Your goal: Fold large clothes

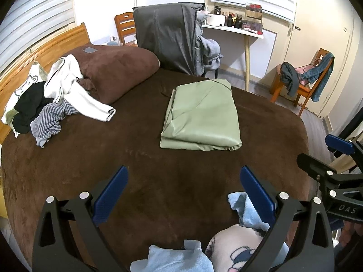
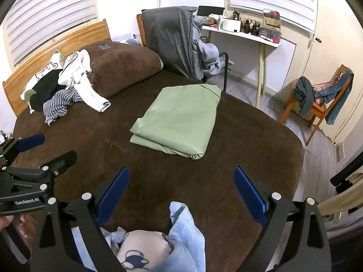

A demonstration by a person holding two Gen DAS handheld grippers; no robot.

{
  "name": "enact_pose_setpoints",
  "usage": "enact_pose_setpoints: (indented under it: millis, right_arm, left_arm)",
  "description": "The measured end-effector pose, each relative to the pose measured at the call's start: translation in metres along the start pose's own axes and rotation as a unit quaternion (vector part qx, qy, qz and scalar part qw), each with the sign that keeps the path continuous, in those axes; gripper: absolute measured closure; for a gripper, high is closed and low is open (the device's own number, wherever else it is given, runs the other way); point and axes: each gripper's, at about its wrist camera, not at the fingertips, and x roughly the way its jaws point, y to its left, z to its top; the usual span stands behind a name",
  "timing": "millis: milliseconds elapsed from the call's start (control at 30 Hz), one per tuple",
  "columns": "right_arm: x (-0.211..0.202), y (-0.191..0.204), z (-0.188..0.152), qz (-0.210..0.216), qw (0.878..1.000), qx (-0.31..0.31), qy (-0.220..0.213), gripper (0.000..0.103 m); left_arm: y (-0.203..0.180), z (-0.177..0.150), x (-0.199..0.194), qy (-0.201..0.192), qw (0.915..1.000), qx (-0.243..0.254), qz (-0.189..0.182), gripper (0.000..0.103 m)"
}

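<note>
Green garment (image 1: 200,115) folded into a neat rectangle, lying mid-bed on the brown bedspread (image 1: 136,158). Left gripper (image 1: 183,195) spread wide, gripping nothing; a light blue cloth (image 1: 244,208) lies against its right finger. Right gripper (image 2: 181,195) also wide apart, empty, the same blue cloth below it. Unfolded clothes pile (image 1: 45,99) by the brown pillow (image 1: 118,72) and wooden headboard. Grey jacket over a chair (image 1: 170,43), cluttered white desk (image 1: 233,29), jeans on a wooden chair (image 1: 317,77).
</note>
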Motion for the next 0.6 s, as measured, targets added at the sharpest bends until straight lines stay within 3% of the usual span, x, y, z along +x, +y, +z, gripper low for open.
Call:
enact_pose_setpoints:
  millis: [600]
  right_arm:
    - [0.0004, -0.0039, -0.004, -0.003, 1.0, -0.002, 0.003, 0.011]
  left_arm:
    - [-0.0041, 0.0008, 0.0065, 0.008, 1.0, 0.0, -0.005, 0.007]
